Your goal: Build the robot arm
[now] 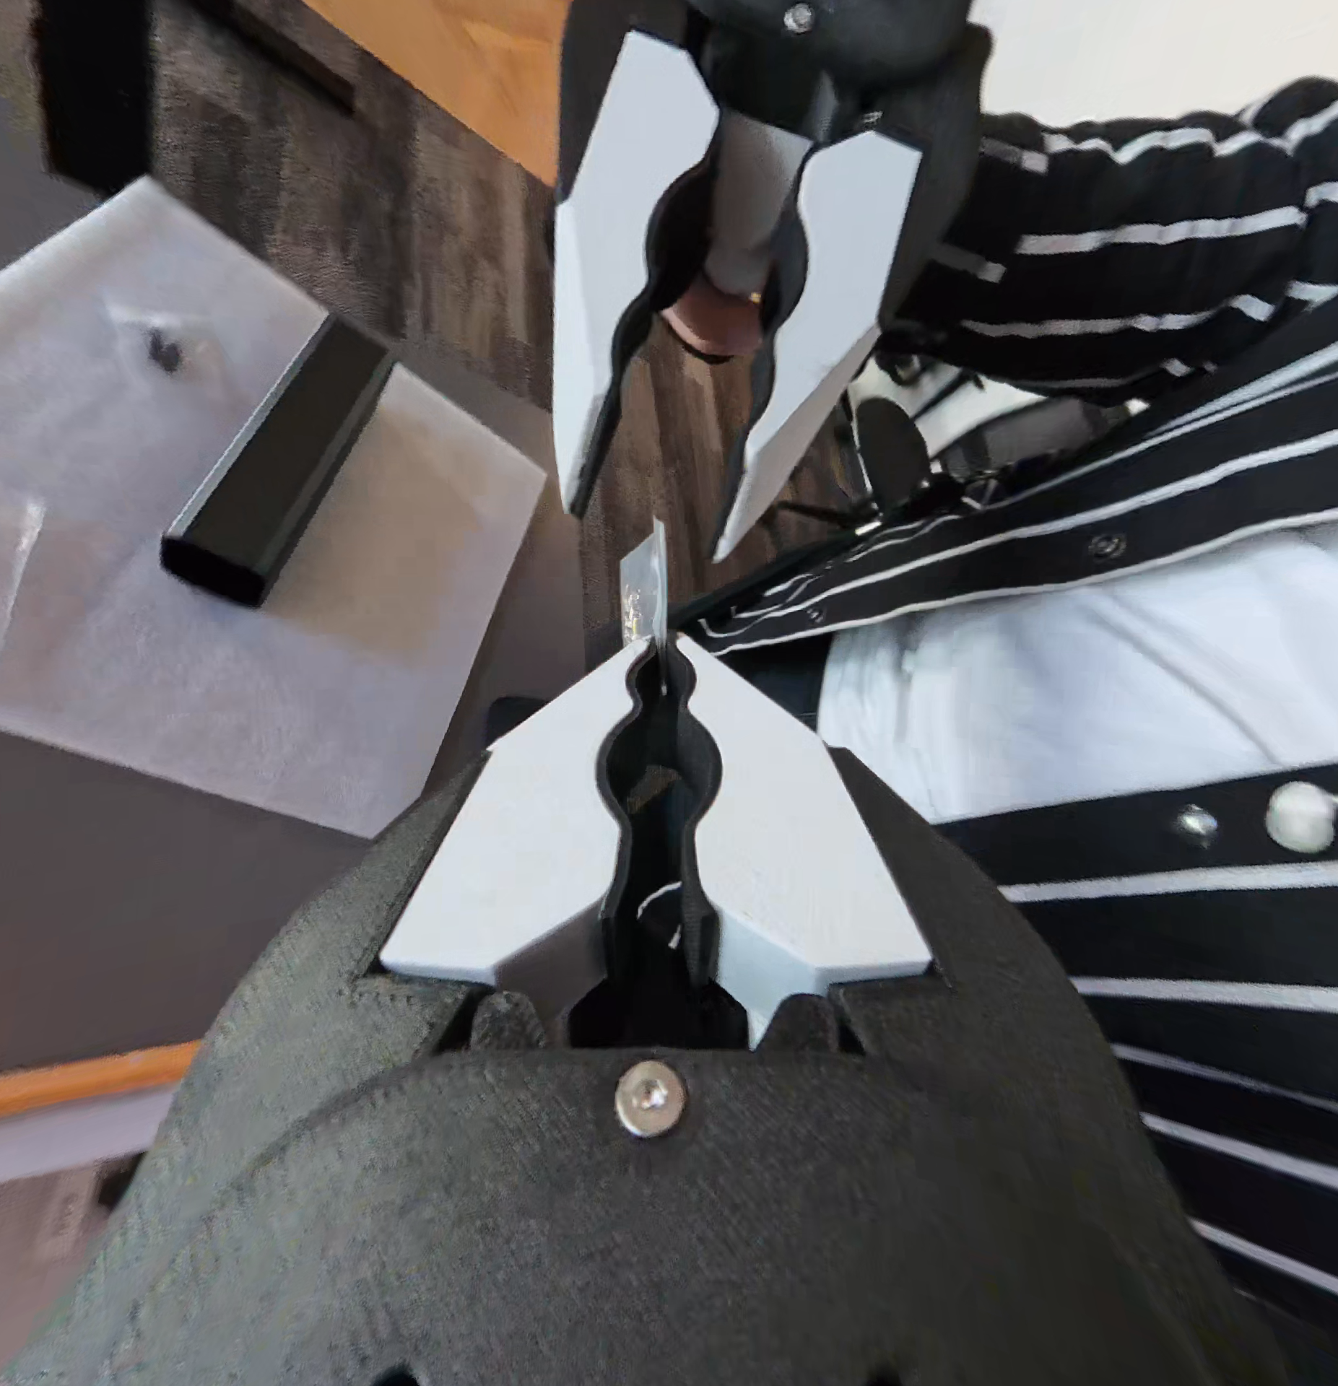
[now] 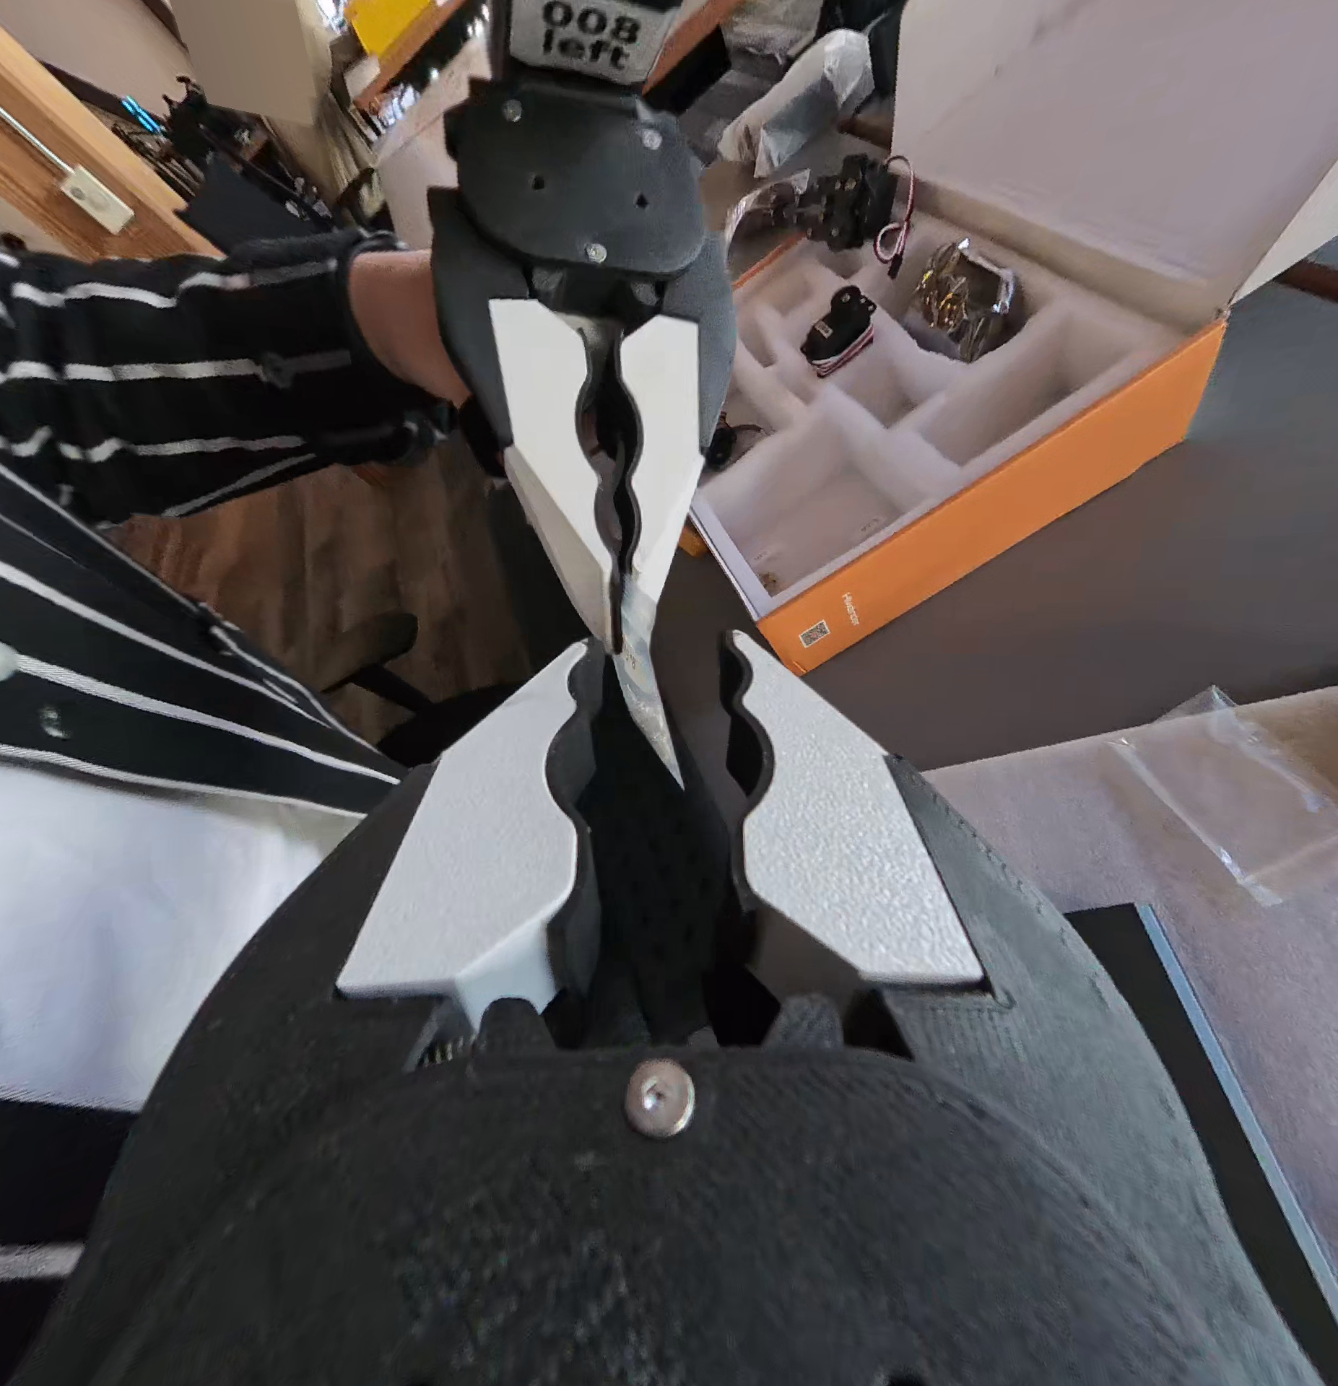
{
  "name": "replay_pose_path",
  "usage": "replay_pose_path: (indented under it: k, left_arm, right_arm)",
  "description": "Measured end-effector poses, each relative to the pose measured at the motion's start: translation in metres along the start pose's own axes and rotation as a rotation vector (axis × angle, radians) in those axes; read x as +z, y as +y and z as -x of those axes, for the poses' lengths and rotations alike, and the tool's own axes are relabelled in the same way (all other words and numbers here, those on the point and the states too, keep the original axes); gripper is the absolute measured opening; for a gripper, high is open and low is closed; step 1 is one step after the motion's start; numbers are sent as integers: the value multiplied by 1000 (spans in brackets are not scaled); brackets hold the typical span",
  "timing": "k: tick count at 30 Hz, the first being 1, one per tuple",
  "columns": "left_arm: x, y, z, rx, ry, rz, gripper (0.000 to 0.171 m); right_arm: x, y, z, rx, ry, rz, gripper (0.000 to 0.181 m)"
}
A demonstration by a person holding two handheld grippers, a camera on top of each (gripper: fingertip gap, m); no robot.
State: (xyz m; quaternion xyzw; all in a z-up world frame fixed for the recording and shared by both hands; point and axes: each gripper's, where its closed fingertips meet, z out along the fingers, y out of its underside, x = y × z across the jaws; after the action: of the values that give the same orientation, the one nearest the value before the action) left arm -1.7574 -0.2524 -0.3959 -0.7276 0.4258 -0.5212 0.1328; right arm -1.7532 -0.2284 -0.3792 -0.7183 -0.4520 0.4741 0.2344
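A small clear plastic packet (image 1: 645, 581), thin and flat with some print on it, is pinched at the very tips of my left gripper (image 1: 662, 660), whose jaws are pressed together on its lower edge; the packet stands up out of them, held in the air above the dark floor. My right gripper (image 1: 647, 529) faces it tip to tip with its jaws apart, one finger on either side of the packet's free end, not yet touching it as far as I can tell. In the right wrist view the same packet (image 2: 645, 697) hangs from the closed left gripper (image 2: 619, 637) into the gap of my own right gripper (image 2: 654, 652), nearer its left finger (image 2: 493, 840). So the packet is picked up and presented; a second grip is not made, and nothing about the packet looks torn or emptied, though it is blurred. Further out: an open orange box (image 2: 988, 517) with white foam compartments holding small black motor-like parts and a shiny bag sits on the grey table (image 2: 1101, 675), well apart from the grippers. A clear empty bag (image 2: 1251, 795) lies near me on a pale mat. In the left view a black rectangular tube (image 1: 275, 472) rests on a white sheet (image 1: 163, 637). My striped sleeve (image 1: 1138, 247) and jacket fill the side.
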Motion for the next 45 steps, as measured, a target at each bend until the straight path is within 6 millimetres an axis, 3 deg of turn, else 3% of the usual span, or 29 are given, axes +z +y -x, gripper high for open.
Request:
replay_pose_path:
  k: [4, 5, 7, 9, 11, 14, 17, 21, 23, 26, 29, 32, 36, 41, 45]
  left_arm:
    - [10, -44, -37, 135, 86, 66, 0]
    - [16, -55, -50, 170, 113, 83, 0]
    - [32, -79, -78, 226, 167, 125, 0]
    - [45, -119, -124, 293, 255, 72, 3]
    - [57, -164, -167, 391, 285, -22, 24]
    - [89, -213, -216, 531, 265, -91, 34]
    - [144, -244, -272, 589, 342, -151, 31]
    - [250, -270, -341, 577, 460, -217, 32]
    - [308, -288, -376, 559, 533, -290, 35]
    - [391, -325, -428, 519, 670, -396, 43]
    - [447, -354, -484, 520, 824, -396, 58]
    - [504, -374, -508, 647, 768, -366, 71]
    - [569, -411, -503, 632, 719, -355, 63]
    - [646, -482, -450, 561, 608, -387, 40]
    - [697, -563, -397, 567, 529, -443, 28]
  right_arm:
    - [-42, -10, 30, 50, -37, -61, 23]
    - [-57, -10, 39, 64, -46, -65, 0]
    - [-94, -13, 60, 129, -51, -102, 0]
    - [-146, -28, 87, 182, -47, -252, 0]
    - [-208, -35, 119, 193, -5, -397, 0]
    - [-308, -24, 163, 207, 145, -578, 0]
    - [-410, 8, 214, 255, 242, -723, 0]
    - [-533, 73, 278, 278, 412, -816, 0]
    - [-583, 106, 310, 275, 470, -845, 0]
    - [-652, 156, 341, 284, 608, -874, 0]
    - [-711, 189, 365, 267, 670, -914, 0]
    - [-764, 219, 365, 219, 768, -920, 0]
    - [-829, 241, 336, 195, 797, -1021, 0]
    - [-908, 250, 252, 210, 776, -964, 0]
    - [-977, 242, 181, 182, 752, -908, 0]
